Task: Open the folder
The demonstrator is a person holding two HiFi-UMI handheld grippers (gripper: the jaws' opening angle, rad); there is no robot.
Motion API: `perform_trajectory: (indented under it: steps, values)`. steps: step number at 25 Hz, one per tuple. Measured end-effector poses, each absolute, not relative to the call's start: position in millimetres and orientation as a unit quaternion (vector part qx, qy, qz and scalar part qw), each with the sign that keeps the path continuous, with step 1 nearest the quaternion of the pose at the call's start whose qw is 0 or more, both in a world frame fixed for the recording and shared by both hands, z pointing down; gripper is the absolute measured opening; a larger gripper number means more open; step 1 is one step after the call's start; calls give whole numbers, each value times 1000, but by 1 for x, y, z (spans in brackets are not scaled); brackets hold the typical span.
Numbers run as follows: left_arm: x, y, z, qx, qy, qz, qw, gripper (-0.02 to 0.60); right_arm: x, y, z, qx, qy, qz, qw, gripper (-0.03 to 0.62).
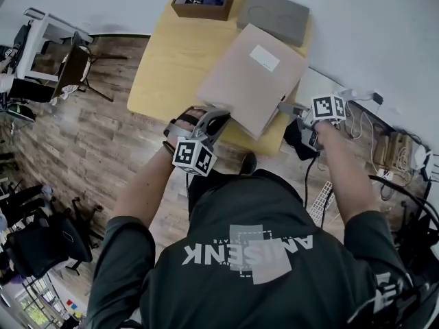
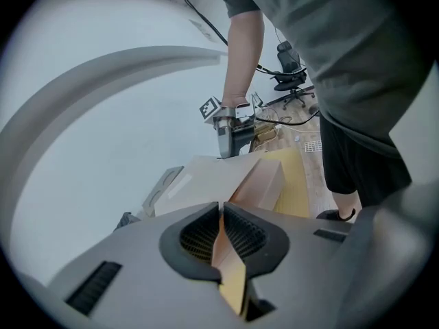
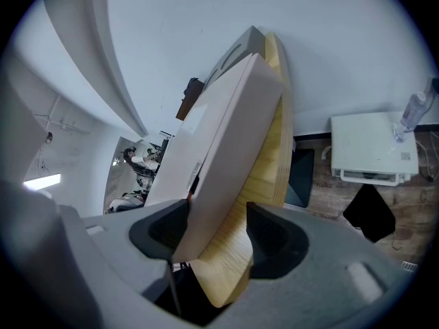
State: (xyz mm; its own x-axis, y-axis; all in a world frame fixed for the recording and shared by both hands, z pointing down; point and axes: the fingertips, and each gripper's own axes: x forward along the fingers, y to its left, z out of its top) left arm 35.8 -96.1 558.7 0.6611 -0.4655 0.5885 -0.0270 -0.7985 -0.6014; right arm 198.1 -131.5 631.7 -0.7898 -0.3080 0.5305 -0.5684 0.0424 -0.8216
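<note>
Two tools were recorded at the near edge of the folder (image 1: 247,81), one held in each of the person's hands. The folder, pale brown with a white label (image 1: 265,58) on its upper face, was seen lying askew on the near right part of the yellow wooden tabletop (image 1: 164,74), with its near corner overhanging the tabletop edge toward the person. The left tool (image 2: 223,238) was found pressed together on a thin brown sheet at the folder's near edge, the sheet being pinched flat between the two ribbed pads. The right tool (image 3: 219,235) was found spread. The thick edge of the folder was lodged between its jaws and lay against the left pad, while a gap showing the tabletop wood was left before the other pad. Both tools were pointed downward and away from the person, near each other at the same end of the folder. At the far end of the tabletop a cardboard box (image 1: 199,5) and a grey flat item (image 1: 274,16) were noted side by side, well apart from the tools. A wooden plank floor (image 1: 89,149) was seen below.
</note>
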Motion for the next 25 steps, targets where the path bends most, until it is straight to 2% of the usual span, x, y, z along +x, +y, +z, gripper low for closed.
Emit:
perform_trajectory:
  steps: [4,11,18,21,25]
  values:
    - [36,-97,554,-880,167,-371,244,28,197,-131,631,304,-712,626,94,264]
    - [33,-97,565,-875,157,-385,246,35,195,-130,631,290,-690,663,20,249]
    - [43,-95,553,-893,156,-352,234,37,203,-131,635,297,-668,683,-6,245]
    - [46,-95,552,-890,154,-356,241,40,210,-136,641,294,-697,654,7,244]
    - [46,-92,570,-867,128,-390,280,43,206,-133,639,292,-671,681,-22,239]
